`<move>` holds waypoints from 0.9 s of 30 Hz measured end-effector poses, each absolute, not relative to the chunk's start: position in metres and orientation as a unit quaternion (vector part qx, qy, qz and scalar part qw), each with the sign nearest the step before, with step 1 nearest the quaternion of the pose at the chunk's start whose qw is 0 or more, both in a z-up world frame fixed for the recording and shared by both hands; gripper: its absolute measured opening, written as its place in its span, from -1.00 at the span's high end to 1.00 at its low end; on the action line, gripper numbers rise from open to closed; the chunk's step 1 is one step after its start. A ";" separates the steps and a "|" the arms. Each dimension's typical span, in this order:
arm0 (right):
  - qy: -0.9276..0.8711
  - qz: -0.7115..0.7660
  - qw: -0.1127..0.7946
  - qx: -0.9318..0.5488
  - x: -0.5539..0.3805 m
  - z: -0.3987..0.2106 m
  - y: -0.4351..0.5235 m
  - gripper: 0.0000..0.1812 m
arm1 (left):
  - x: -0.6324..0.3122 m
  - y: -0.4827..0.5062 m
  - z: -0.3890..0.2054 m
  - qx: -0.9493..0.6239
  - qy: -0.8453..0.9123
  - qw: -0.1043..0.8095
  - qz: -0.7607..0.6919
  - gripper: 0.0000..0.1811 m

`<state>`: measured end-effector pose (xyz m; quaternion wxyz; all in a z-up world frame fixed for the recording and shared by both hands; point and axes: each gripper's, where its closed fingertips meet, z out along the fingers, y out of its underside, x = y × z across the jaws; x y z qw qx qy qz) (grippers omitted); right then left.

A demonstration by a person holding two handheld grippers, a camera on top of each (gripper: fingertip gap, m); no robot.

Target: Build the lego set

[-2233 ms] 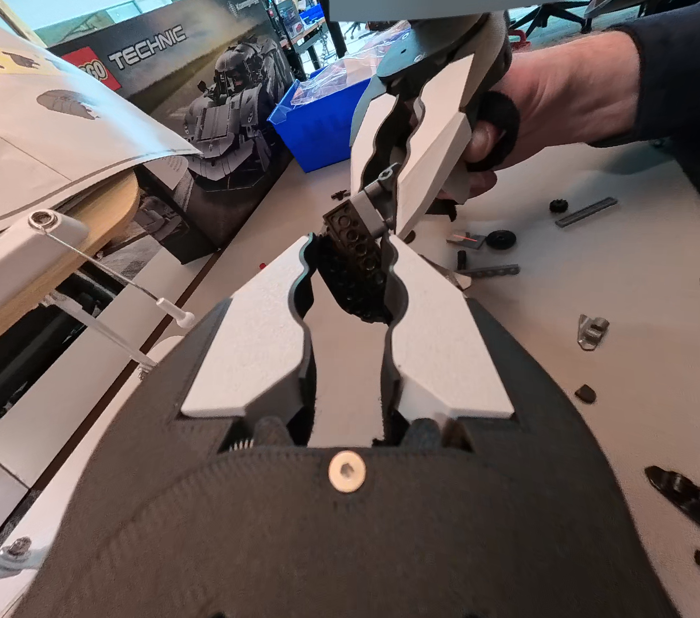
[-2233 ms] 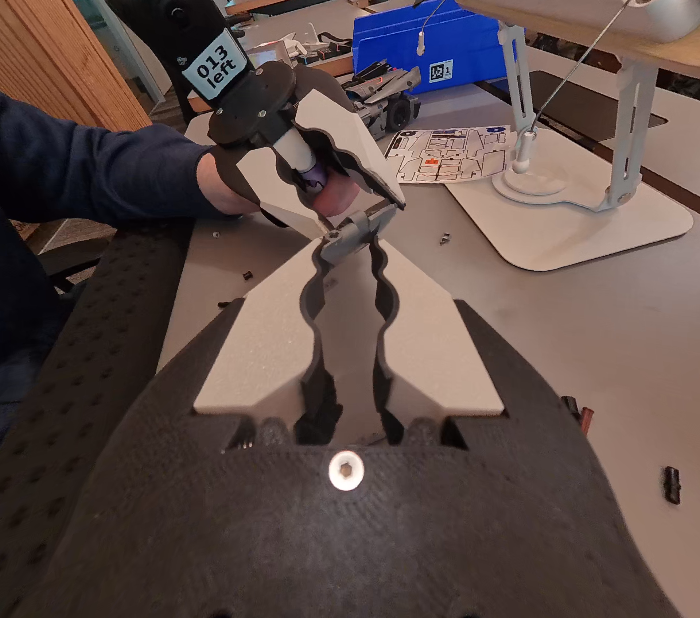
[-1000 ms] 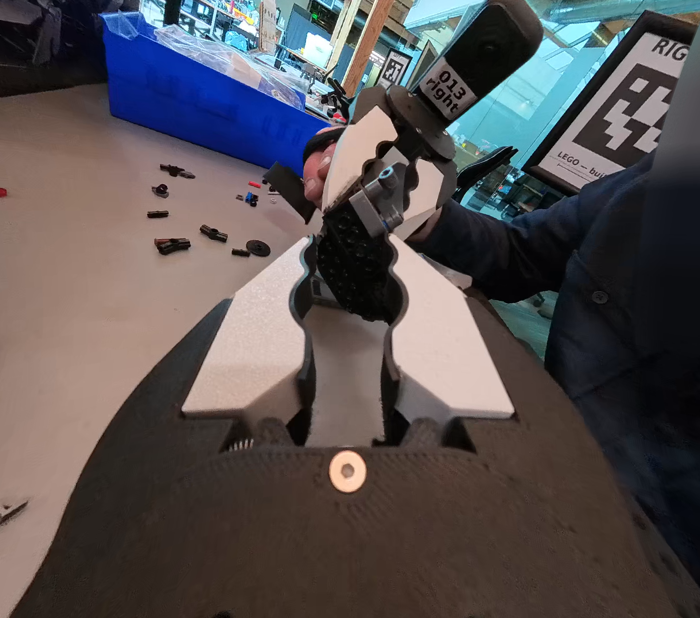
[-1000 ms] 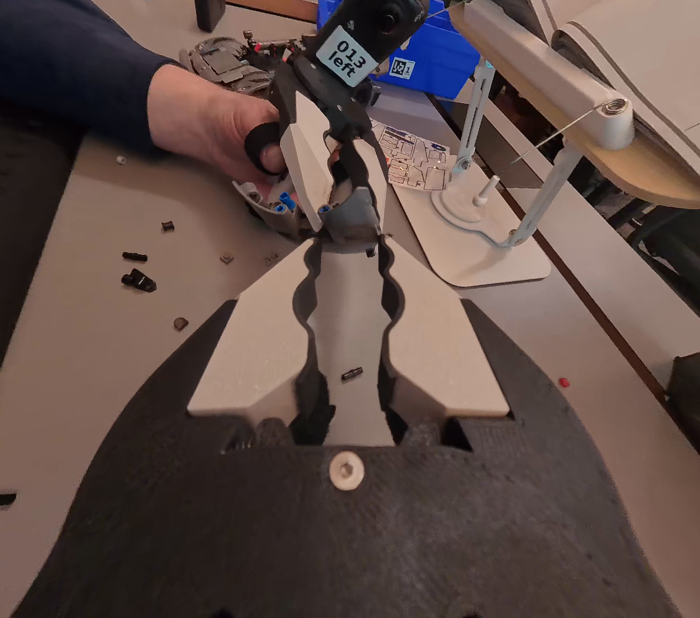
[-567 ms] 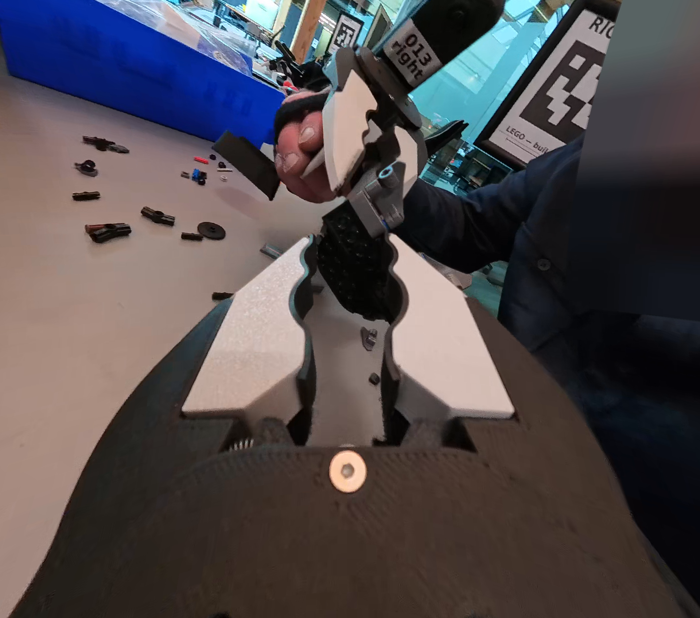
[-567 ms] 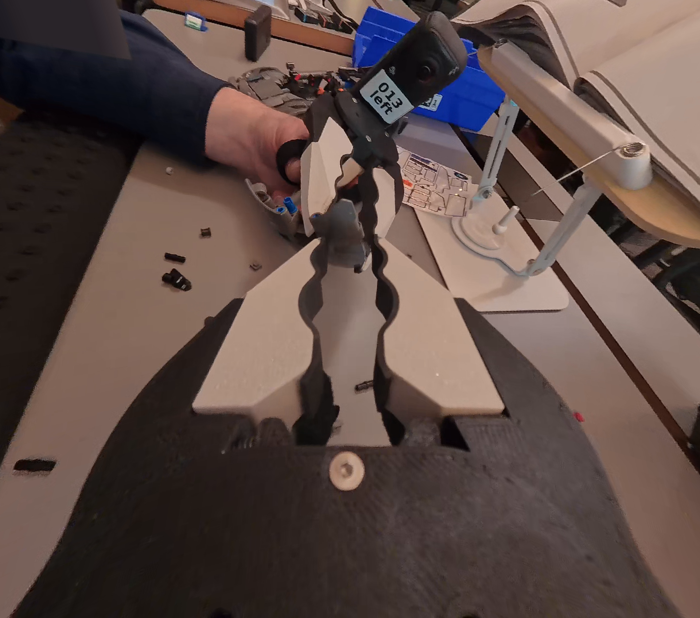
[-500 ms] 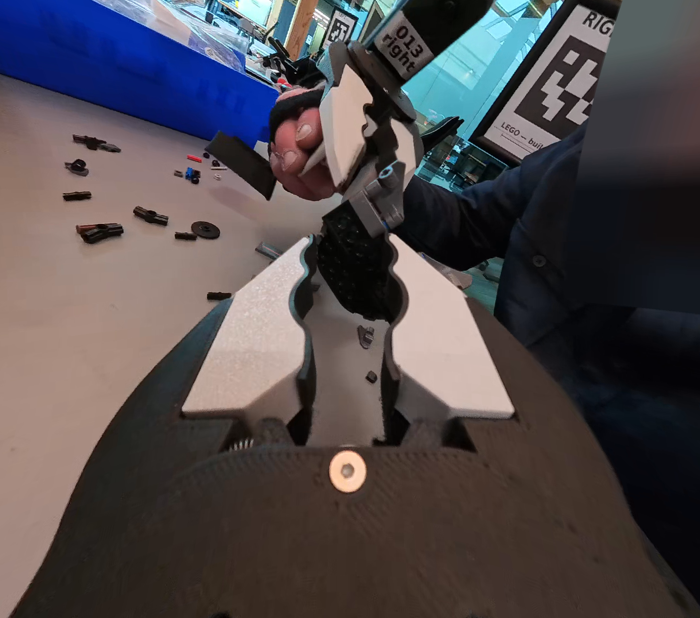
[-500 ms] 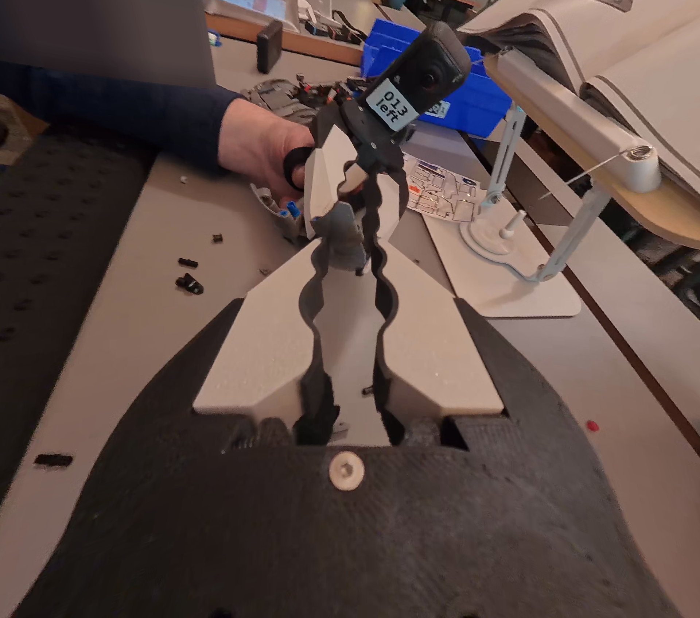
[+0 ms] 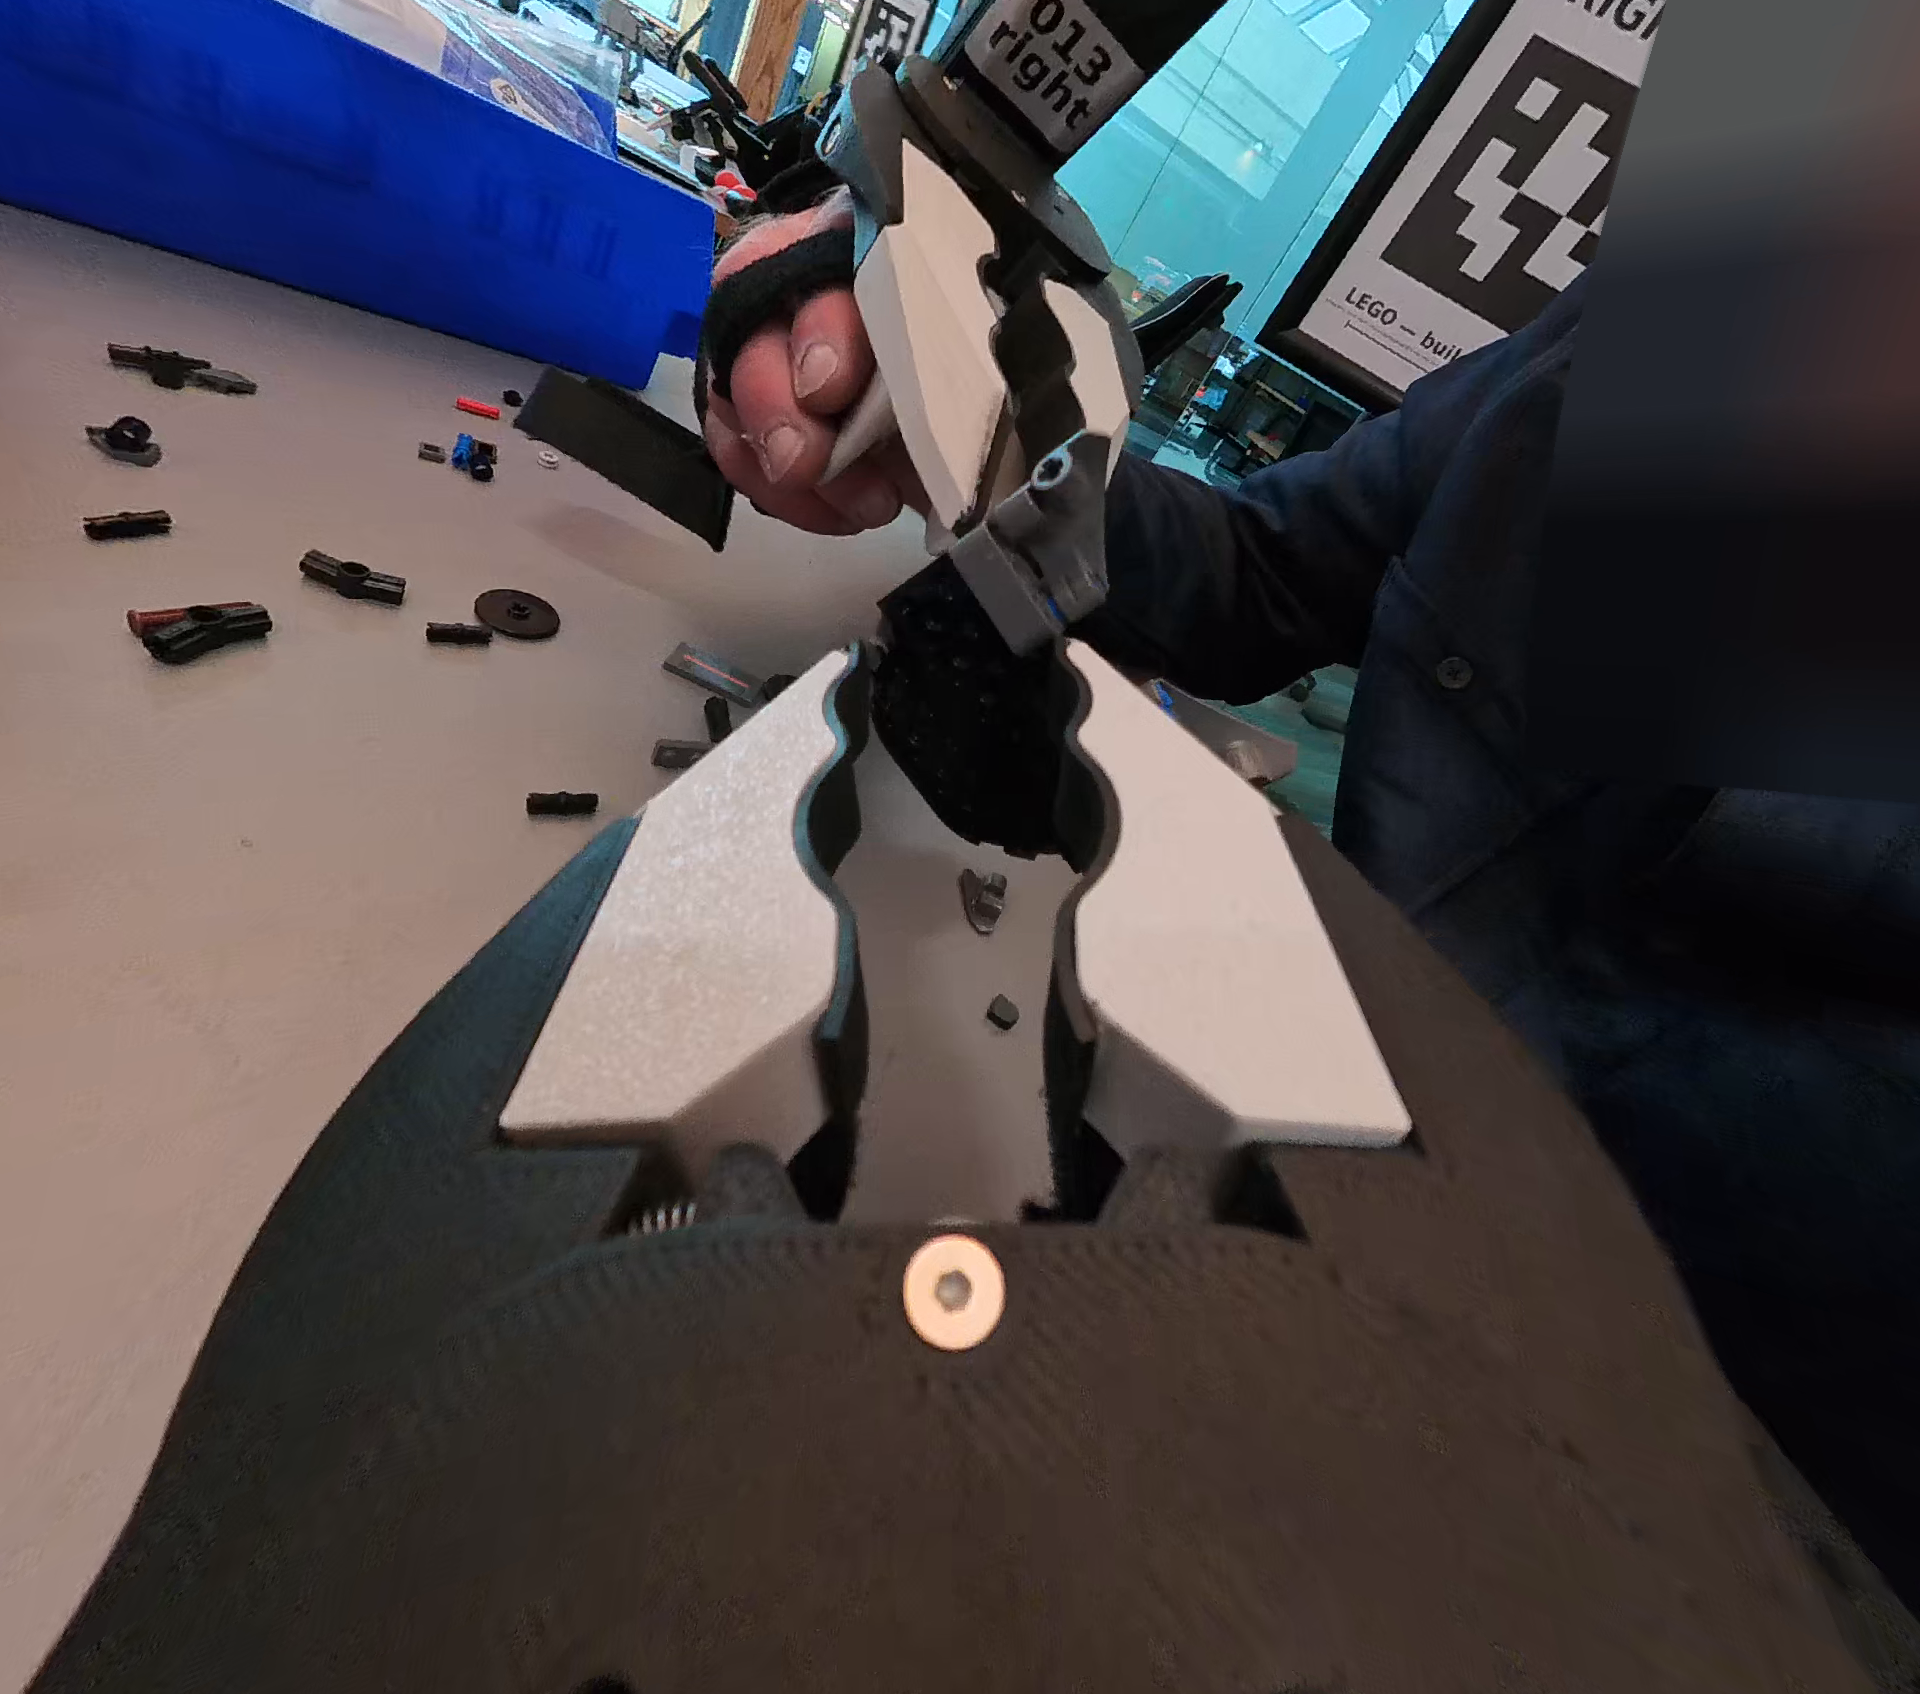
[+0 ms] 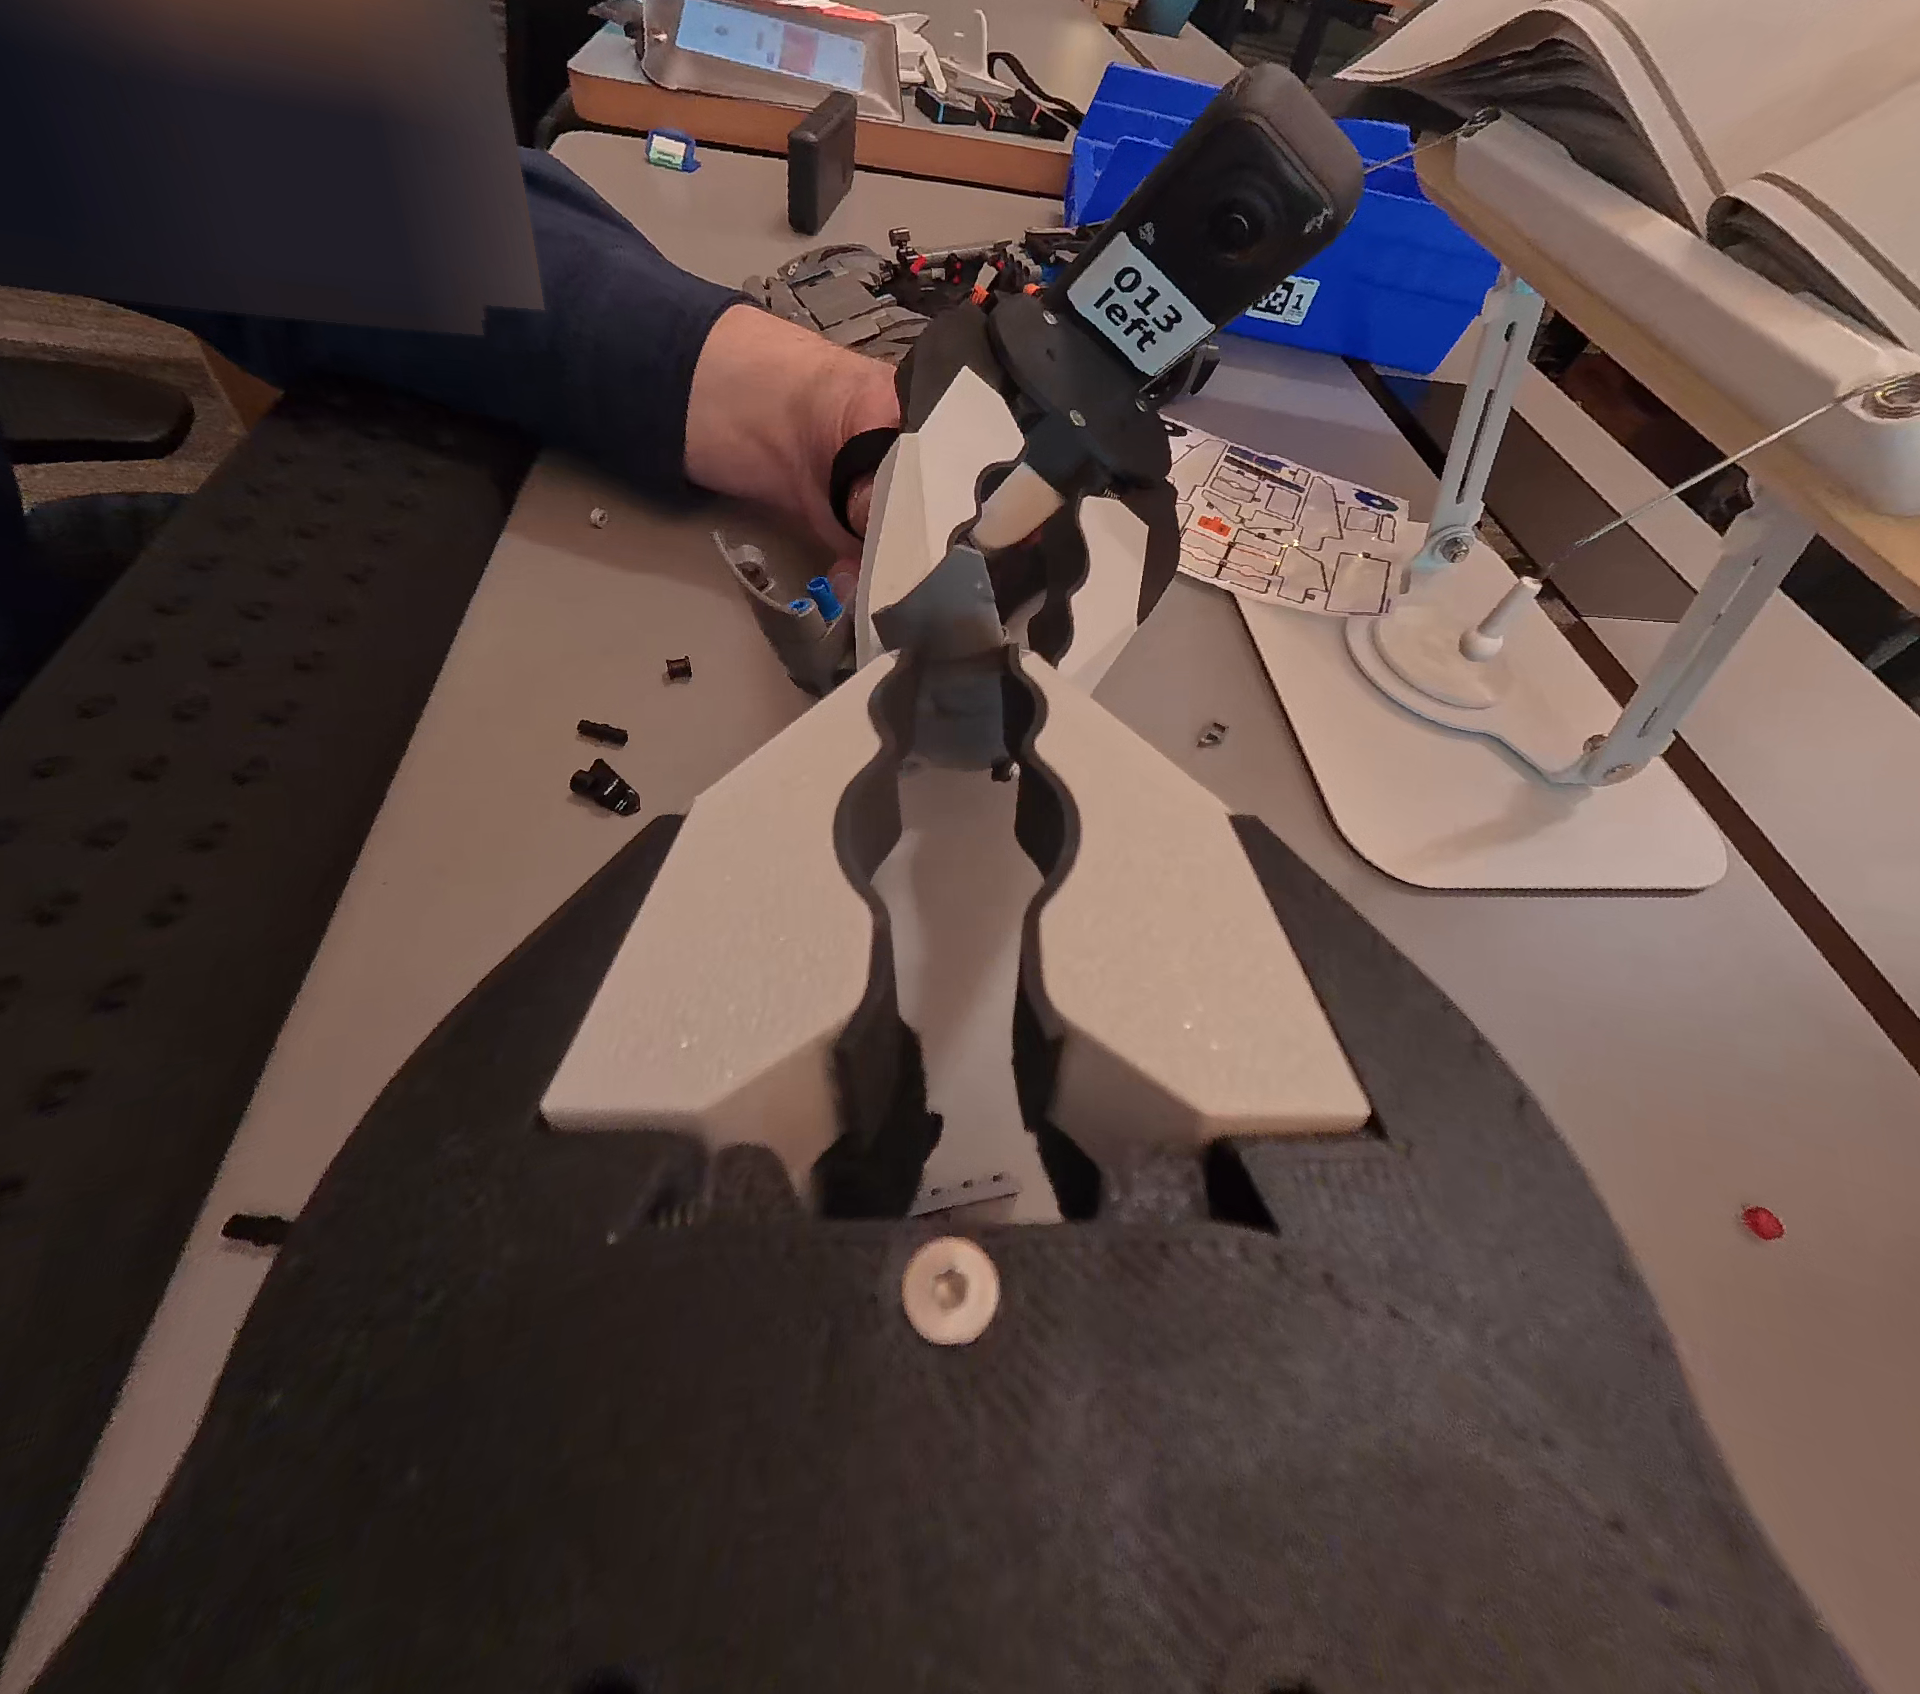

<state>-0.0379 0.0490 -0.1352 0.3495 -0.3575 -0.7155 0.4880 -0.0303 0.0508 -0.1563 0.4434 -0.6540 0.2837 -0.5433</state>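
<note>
In the left wrist view my left gripper (image 9: 966, 688) is shut on a black studded lego piece (image 9: 966, 740), held above the table. A grey lego piece (image 9: 1029, 569) sits on the top end of the black one. My right gripper (image 9: 1023, 501) comes down from above, shut on the grey piece. In the right wrist view my right gripper (image 10: 951, 694) grips the grey piece (image 10: 951, 714) at its tips. The left gripper (image 10: 966, 636) meets it tip to tip from the far side. The black piece is mostly hidden there.
Small black lego parts (image 9: 197, 621) and a black disc (image 9: 516, 610) lie on the table before a blue bin (image 9: 312, 169). The right wrist view shows a white book stand (image 10: 1507, 709) with a booklet, a sticker sheet (image 10: 1288, 532), a part-built model (image 10: 862, 294) and a black mat (image 10: 208, 709). The grippers are tip to tip, or close to it.
Both grippers have kept their hold on the joined pieces. The left view has swung right, away from the box and booklet. The right gripper now stands steeper over the grey piece.
</note>
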 end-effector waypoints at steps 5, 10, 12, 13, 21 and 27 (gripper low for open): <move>-0.722 0.474 0.350 -0.362 -0.038 -0.139 0.050 0.84 | -0.031 0.052 -0.161 -0.663 0.289 0.442 -0.530 0.65; -0.721 0.462 0.361 -0.369 -0.041 -0.140 0.053 0.64 | -0.033 0.051 -0.149 -0.638 0.276 0.457 -0.555 0.65; -0.726 0.449 0.370 -0.367 -0.044 -0.142 0.052 0.57 | -0.036 0.052 -0.143 -0.625 0.263 0.464 -0.569 0.66; -0.727 0.447 0.374 -0.363 -0.045 -0.142 0.050 0.57 | -0.037 0.053 -0.142 -0.624 0.261 0.465 -0.572 0.66; -0.741 0.477 0.332 -0.336 -0.039 -0.146 0.031 0.68 | -0.023 0.037 -0.150 -0.624 0.296 0.416 -0.592 0.65; -0.747 0.481 0.316 -0.333 -0.036 -0.148 0.029 0.74 | -0.020 0.032 -0.153 -0.626 0.304 0.396 -0.599 0.65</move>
